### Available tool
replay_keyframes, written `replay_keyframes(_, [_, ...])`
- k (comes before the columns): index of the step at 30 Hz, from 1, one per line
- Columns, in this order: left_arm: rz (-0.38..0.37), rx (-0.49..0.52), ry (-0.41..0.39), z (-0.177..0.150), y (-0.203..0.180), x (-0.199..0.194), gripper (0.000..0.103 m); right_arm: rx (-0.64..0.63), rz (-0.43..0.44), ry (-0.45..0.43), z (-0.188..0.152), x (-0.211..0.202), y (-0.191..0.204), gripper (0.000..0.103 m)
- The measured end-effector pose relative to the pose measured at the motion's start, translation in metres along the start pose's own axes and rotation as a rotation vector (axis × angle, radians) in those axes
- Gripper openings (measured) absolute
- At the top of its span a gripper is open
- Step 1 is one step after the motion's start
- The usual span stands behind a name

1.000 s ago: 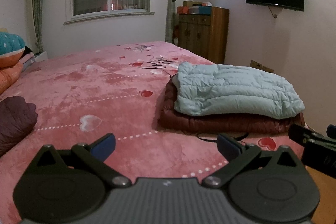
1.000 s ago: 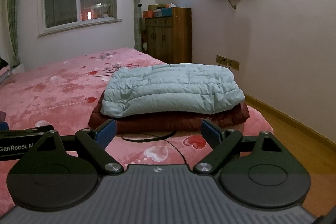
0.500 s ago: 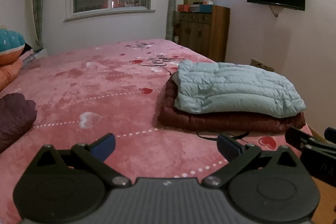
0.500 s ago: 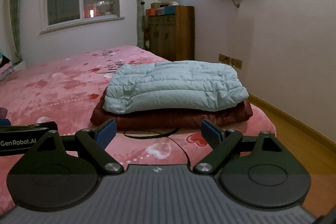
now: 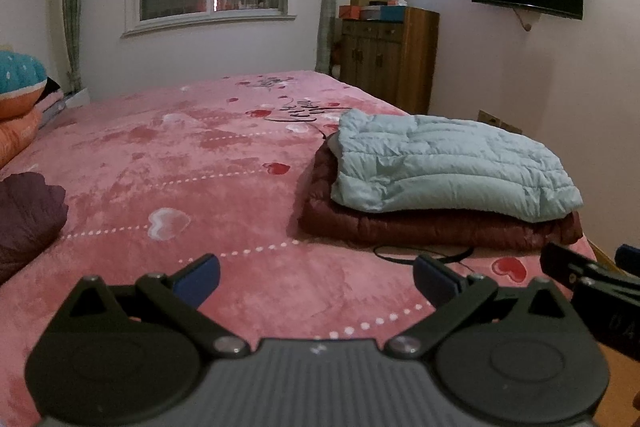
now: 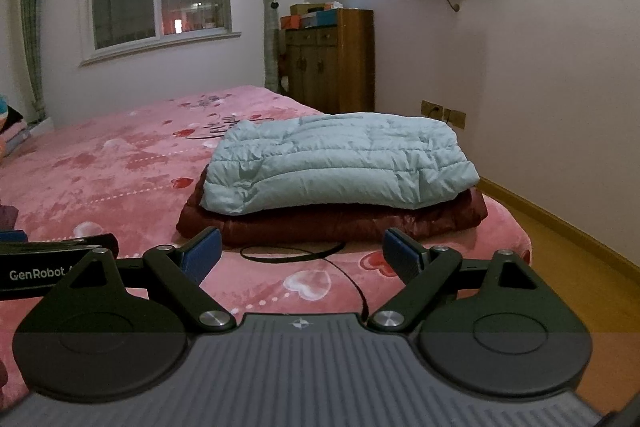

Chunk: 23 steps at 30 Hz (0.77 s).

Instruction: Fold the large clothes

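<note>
left tongs (image 5: 316, 277) spread, right tongs (image 6: 302, 251) spread

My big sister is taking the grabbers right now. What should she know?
Left gripper: open, empty, above the bed.
Right gripper: open, empty, facing the stack.
Blue jacket lies folded on the folded maroon jacket, near the bed's right edge.
A black cord lies in front of the stack.
Done: those two look folded.
Left: a dark purple garment lies bunched at the left; probably fold that next.

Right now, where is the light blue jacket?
In both wrist views, the light blue jacket lies folded atop the maroon jacket near the bed's right edge, ahead of both open grippers.
</note>
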<state>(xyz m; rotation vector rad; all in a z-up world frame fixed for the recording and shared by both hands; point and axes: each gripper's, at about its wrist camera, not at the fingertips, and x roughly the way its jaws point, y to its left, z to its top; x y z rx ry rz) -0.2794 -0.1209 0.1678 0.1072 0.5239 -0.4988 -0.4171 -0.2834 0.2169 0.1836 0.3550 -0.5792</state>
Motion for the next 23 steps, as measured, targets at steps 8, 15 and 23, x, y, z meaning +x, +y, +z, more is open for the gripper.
replay_keyframes(8, [-0.006, -0.004, 0.015, -0.002, -0.001, 0.005, 0.102, 0.005, 0.002, 0.003, -0.001, 0.001, 0.0, 0.103])
replay_keyframes(15, [-0.049, -0.028, 0.013, -0.007, 0.005, 0.01, 0.102, 0.005, 0.015, 0.012, -0.004, 0.005, 0.002, 0.103])
replay_keyframes(23, [0.007, -0.047, 0.036, -0.016, 0.025, 0.034, 0.102, -0.033, 0.054, 0.026, -0.015, 0.028, 0.017, 0.103])
